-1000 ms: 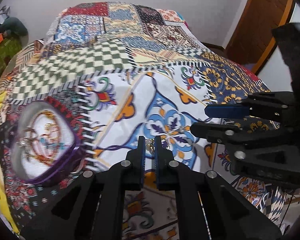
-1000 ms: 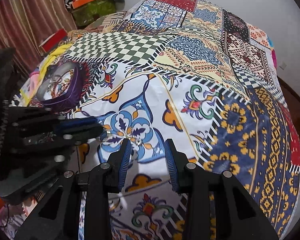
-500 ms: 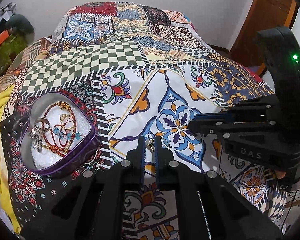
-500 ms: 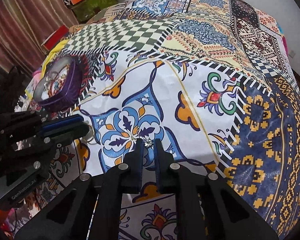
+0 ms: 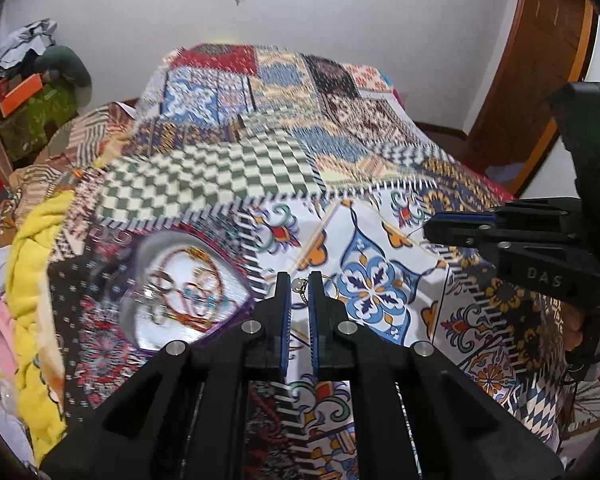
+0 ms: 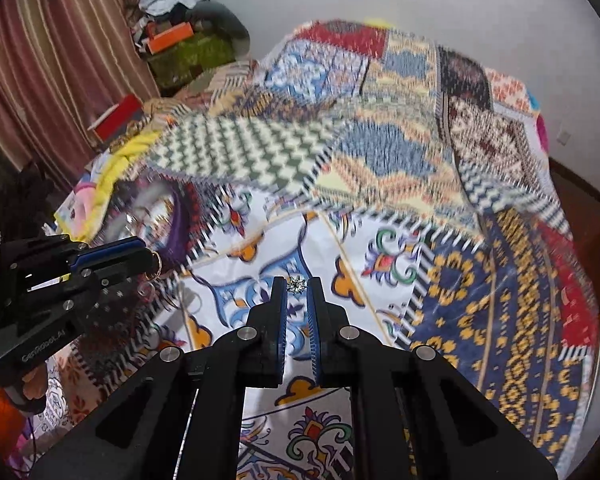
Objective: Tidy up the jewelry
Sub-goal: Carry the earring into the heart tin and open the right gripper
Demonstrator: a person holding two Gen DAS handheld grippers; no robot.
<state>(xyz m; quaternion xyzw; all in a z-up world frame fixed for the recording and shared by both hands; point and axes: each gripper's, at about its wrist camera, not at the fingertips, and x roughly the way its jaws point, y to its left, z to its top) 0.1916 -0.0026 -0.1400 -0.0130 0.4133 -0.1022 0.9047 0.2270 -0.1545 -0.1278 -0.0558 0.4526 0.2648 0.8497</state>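
Purple and heart-shaped, the tin [image 5: 188, 300] lies open on the patchwork quilt [image 5: 228, 176] of the bed, already holding a blurred tangle of red beads, rings and chain on its white lining, so part of the sorting looks done. Both grippers are loaded and off the quilt. The left gripper [image 5: 299, 286] has its jaws nearly pressed together, pinching a small gold piece [image 5: 299, 285] with a loop that shows beside the right finger; the tin sits just to its left and below. The right gripper [image 6: 296, 286] has its jaws drawn in on a sparkly star-shaped piece [image 6: 297, 284], probably an earring or pendant, held at the very tips. From the right wrist view the left gripper [image 6: 112, 256] reaches toward the tin [image 6: 168, 220], with a gold ring dangling at its tip. I judge the task well along: no loose jewelry shows on the quilt, though motion blur could hide small bits. What seems left is dropping these two pieces into the tin, the left one likely first since it is nearest.
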